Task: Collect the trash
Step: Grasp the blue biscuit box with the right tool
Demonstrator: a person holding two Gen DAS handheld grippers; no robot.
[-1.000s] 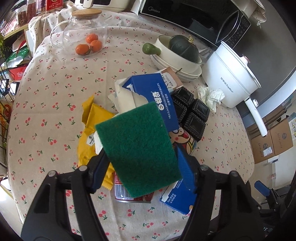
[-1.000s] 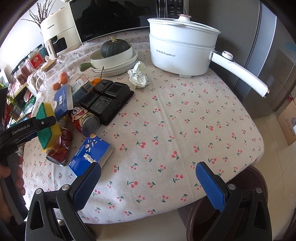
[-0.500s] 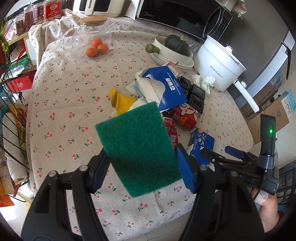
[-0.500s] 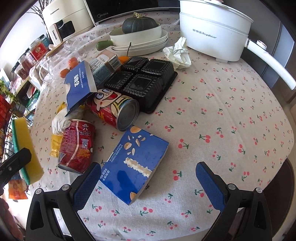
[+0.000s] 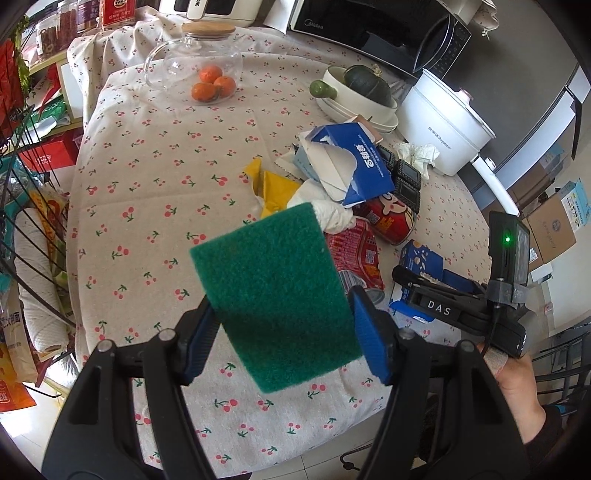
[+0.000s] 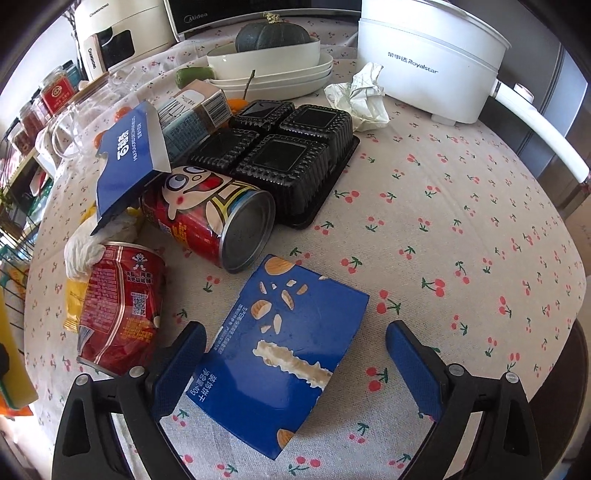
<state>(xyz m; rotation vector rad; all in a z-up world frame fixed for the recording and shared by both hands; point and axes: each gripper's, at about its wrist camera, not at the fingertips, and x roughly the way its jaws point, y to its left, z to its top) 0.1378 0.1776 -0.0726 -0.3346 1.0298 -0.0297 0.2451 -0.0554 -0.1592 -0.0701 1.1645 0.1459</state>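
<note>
My left gripper (image 5: 284,343) is shut on a green scouring sponge (image 5: 273,295) and holds it above the table's near edge. My right gripper (image 6: 295,362) is open, its fingers on either side of a flat blue snack box (image 6: 284,350) lying on the cloth; the box also shows in the left wrist view (image 5: 417,269). Beside the box lie a crushed red can (image 6: 122,306), a red cartoon can (image 6: 210,218), a torn blue carton (image 6: 129,158), a black plastic tray (image 6: 284,155), a yellow wrapper (image 5: 273,184) and crumpled tissue (image 6: 362,96).
A white electric pot (image 6: 428,59) and white dishes with a dark squash (image 6: 273,33) stand at the back. A glass pot with oranges (image 5: 199,62) stands far left. A wire rack (image 5: 26,221) is left of the table. A microwave (image 5: 369,29) is behind.
My right gripper has moved down and forward to the blue snack box, which now lies between its fingers. My left gripper has drawn back from the pile with the sponge still in it.
</note>
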